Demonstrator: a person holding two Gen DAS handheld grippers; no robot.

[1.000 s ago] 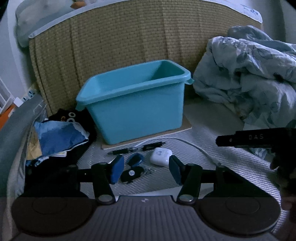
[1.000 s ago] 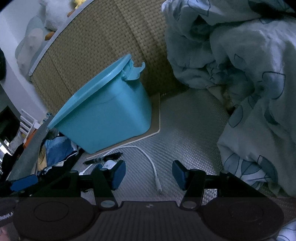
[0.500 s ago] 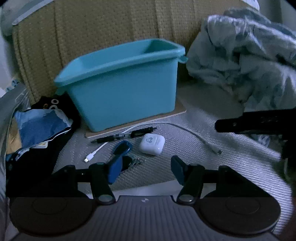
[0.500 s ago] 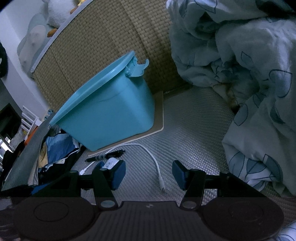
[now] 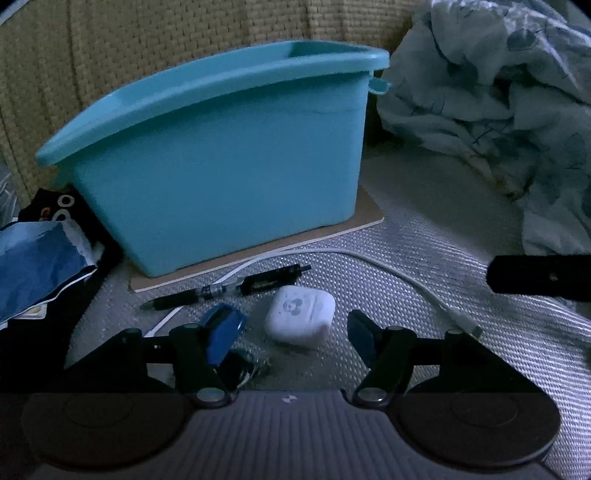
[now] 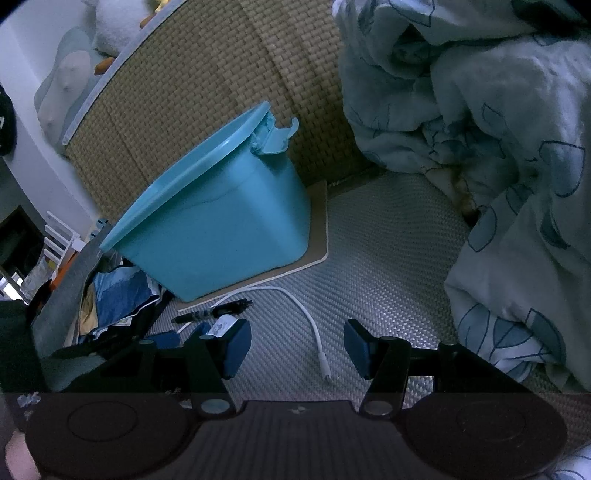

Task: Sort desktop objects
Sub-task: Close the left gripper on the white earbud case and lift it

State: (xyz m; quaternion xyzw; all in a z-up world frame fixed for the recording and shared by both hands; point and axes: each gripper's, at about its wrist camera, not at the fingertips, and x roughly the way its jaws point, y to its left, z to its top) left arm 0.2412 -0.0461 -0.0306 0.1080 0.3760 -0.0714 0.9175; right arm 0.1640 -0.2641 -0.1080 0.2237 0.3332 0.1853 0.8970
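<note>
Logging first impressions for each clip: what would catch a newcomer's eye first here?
The big teal bin stands out at once, sitting on a thin board against the woven headboard. In front of it lie a white earbud case, a black pen and a white cable on the mat. A rumpled quilt is heaped at the right.

This is a bedroom in a home. A rumpled leaf-print quilt [image 6: 498, 155] lies heaped on a bed covered with a woven mat [image 6: 388, 258], and a rattan headboard [image 6: 207, 85] stands behind it with soft toys [image 6: 110, 22] on top. Clothes [image 6: 118, 299] are piled beside the bed.
</note>
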